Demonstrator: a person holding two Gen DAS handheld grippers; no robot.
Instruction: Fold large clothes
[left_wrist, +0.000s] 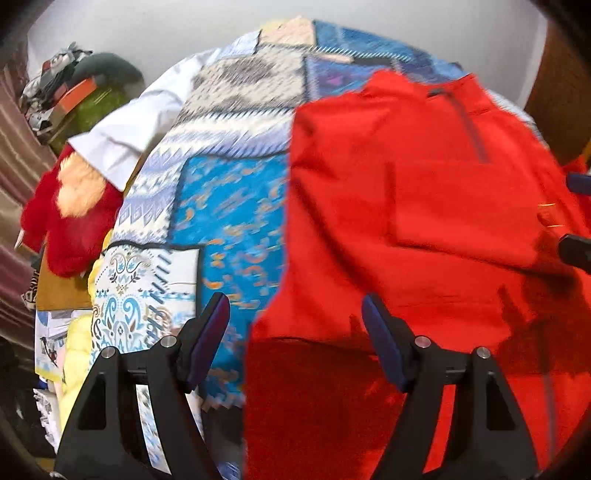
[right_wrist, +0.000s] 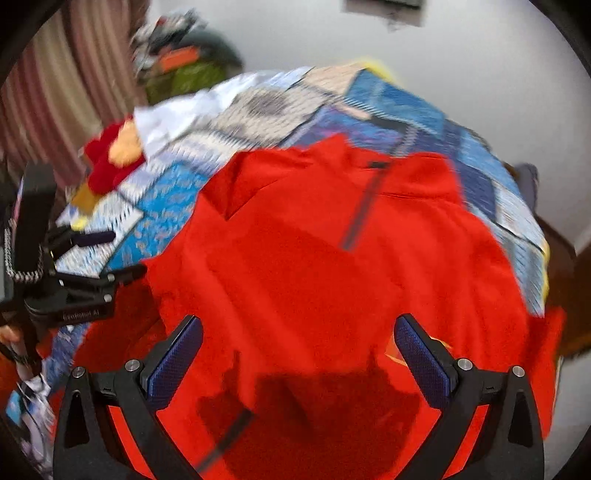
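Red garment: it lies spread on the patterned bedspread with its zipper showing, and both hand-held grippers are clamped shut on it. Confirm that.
One detail is wrong: neither is clamped. The left hand-held gripper and right hand-held gripper both stand open with nothing between the pads, as each wrist view shows. The red garment does lie spread on the patterned bedspread, zipper showing.

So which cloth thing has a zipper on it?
The big red garment spread on the patterned bedspread. The white garment and fluffy red toy show none.
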